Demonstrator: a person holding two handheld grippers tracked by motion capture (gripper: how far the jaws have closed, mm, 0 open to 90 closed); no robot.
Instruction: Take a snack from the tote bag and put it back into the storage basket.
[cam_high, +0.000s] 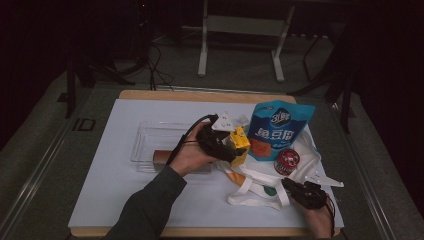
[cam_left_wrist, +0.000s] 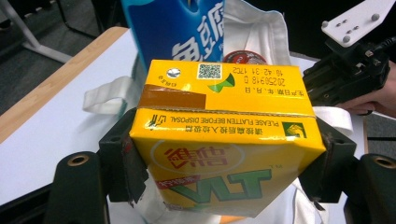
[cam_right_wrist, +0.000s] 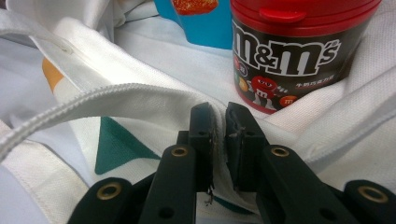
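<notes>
Left gripper (cam_left_wrist: 224, 163) clamps the yellow drink carton (cam_left_wrist: 224, 140) between both jaws, above the white tote bag (cam_high: 280, 175). Right gripper (cam_right_wrist: 220, 126) pinches the bag's fabric edge, jaws nearly closed.

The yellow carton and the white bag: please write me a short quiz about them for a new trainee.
1. True or false: the left gripper is clamped on the yellow carton.
2. What does the right gripper pinch: A) the blue pouch, B) the white bag, C) the red candy tub?
3. In the high view, which container lies left of the carton?

Key: 1 true. 2 B. 3 the clear tray.
</notes>
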